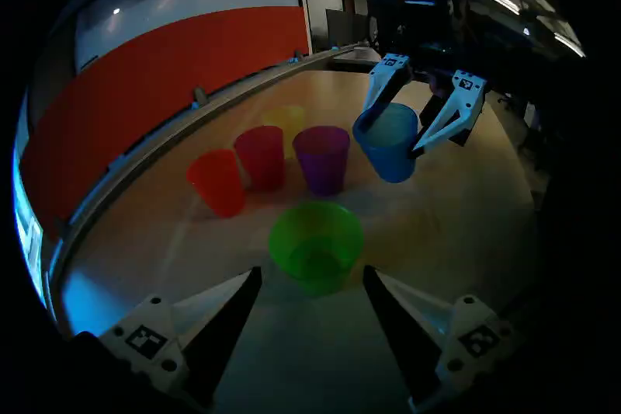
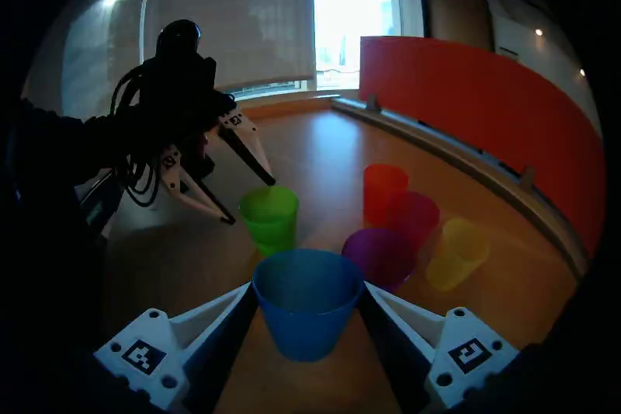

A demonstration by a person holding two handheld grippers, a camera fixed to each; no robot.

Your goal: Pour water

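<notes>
My right gripper (image 2: pixel 308 290) is shut on a blue cup (image 2: pixel 307 309). In the left gripper view the same blue cup (image 1: pixel 386 140) hangs slightly tilted above the table, between the right gripper's (image 1: pixel 390 137) white fingers and just right of a purple cup (image 1: pixel 321 158). A green cup (image 1: pixel 316 247) stands on the table in front of my left gripper (image 1: pixel 310 270), which is open, one fingertip on each side of the cup's lower part. From the right gripper view, the left gripper (image 2: pixel 251 203) sits beside the green cup (image 2: pixel 269 216). I cannot tell whether any cup holds water.
An orange cup (image 1: pixel 217 181), a magenta cup (image 1: pixel 261 156) and a yellow cup (image 1: pixel 286 120) stand clustered with the purple one on the wooden table (image 1: pixel 458 212). A red partition (image 1: pixel 171 88) runs along the table's far edge. A person's dark sleeve (image 2: pixel 70 142) holds the left gripper.
</notes>
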